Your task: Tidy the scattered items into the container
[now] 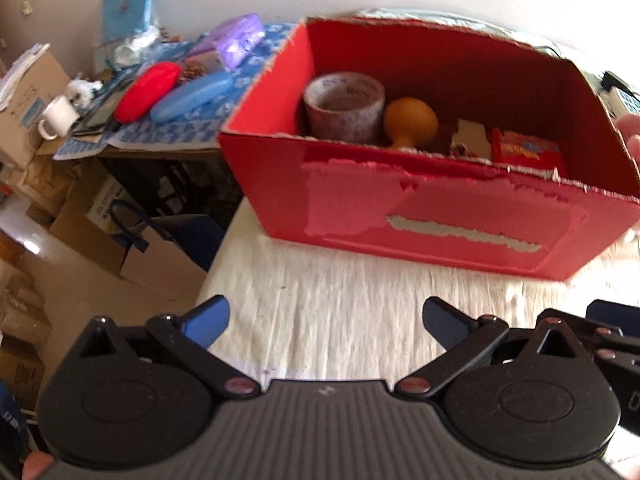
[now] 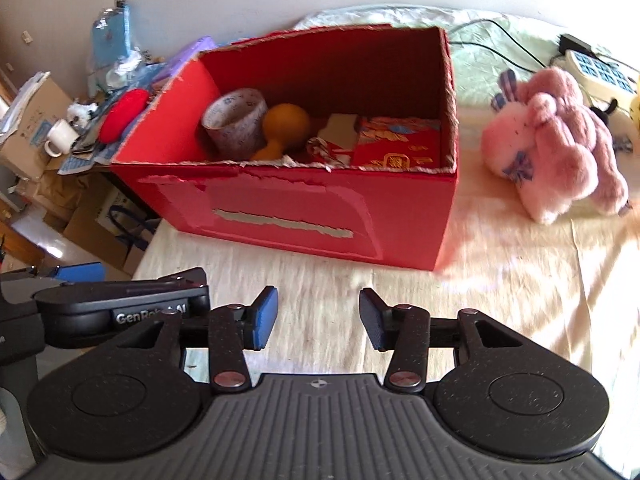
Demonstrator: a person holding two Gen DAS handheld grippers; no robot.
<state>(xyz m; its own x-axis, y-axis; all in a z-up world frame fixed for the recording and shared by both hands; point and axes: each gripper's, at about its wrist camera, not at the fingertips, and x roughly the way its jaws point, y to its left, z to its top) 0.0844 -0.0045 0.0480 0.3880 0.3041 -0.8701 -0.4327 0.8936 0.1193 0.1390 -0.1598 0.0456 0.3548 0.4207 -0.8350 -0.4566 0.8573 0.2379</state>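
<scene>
A: Any writing legible?
B: Only "GenRob… AI", partly cut off, in white on the left tool [image 2: 120, 312], just beside the right tool's [image 2: 318, 318] left finger. Printing elsewhere is too blurred.

Both wrist views downward, near red box [image 1: 420, 216]
</scene>
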